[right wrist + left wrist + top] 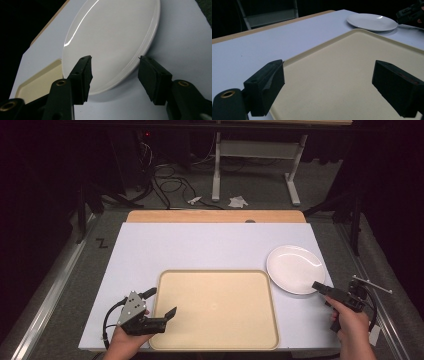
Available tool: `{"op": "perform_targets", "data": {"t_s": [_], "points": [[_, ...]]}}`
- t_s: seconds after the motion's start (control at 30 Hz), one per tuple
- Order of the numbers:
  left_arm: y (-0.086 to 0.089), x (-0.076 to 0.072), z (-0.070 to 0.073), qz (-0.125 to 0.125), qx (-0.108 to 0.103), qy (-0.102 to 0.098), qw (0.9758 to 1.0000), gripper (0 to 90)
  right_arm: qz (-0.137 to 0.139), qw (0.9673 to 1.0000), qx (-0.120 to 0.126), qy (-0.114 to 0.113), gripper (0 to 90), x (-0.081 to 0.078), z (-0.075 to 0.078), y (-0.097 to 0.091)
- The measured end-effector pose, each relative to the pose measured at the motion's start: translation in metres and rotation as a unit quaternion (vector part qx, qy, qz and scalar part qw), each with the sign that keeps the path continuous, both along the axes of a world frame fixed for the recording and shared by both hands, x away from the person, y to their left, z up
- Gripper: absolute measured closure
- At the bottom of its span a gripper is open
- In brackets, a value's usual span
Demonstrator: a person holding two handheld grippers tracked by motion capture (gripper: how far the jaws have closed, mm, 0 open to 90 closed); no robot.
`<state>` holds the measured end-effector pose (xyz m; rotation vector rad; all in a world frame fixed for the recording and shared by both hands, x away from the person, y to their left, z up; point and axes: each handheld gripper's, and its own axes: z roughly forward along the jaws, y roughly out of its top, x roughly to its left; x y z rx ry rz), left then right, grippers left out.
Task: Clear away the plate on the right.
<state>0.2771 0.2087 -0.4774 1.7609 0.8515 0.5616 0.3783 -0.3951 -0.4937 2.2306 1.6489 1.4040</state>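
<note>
Plate [295, 268], white & round, sits on the white table top [200, 247] at our right, just beside the tray's far-right corner, rim to rim as far as we can tell; nothing is on it. Tray [215, 309], beige w/ rounded corners & a low raised lip, lies at the near-middle of the table, also bare inside. Left gripper [161, 304] is held low at the tray's near-left corner, jaws wide apart, one over the tray's left lip and the other over its floor; in the left gripper view [327, 85] both black jaws frame bare tray surface, holding nothing. Right gripper [318, 286] points at the plate's near-right rim; in the right gripper view [113, 75] the jaws stand apart, one over the plate's face and one outside the rim, w/ the edge between them, not clamped. We can't tell whether either jaw touches the plate. From the high view, the right gripper's jaws are too small & dark to separate, and the plate's near edge is partly covered by them. The right gripper view cuts off the plate's far side, and the tray shows as just a corner at its lower left [37, 80]. Our hands [127, 340] run off the bottom edge.
</note>
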Motion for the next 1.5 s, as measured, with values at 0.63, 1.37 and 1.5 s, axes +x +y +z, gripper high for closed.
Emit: {"op": "perform_targets", "data": {"t_s": [0.63,1.37,1.5], "points": [[-0.001,0.0,-0.001,-0.002,0.0,0.002,1.0,12.3,-0.008,0.9988,0.036,0.031,45.2,0.004,-0.011,-0.005],[-0.002,0.0,-0.002,-0.006,0.005,0.002,1.0,12.7,-0.02,0.9978,0.057,0.027,43.8,0.009,-0.014,-0.001],[-0.002,0.0,-0.002,-0.005,0.005,0.002,1.0,12.8,-0.021,0.9976,0.06,0.027,42.5,0.011,-0.014,0.002]]}}
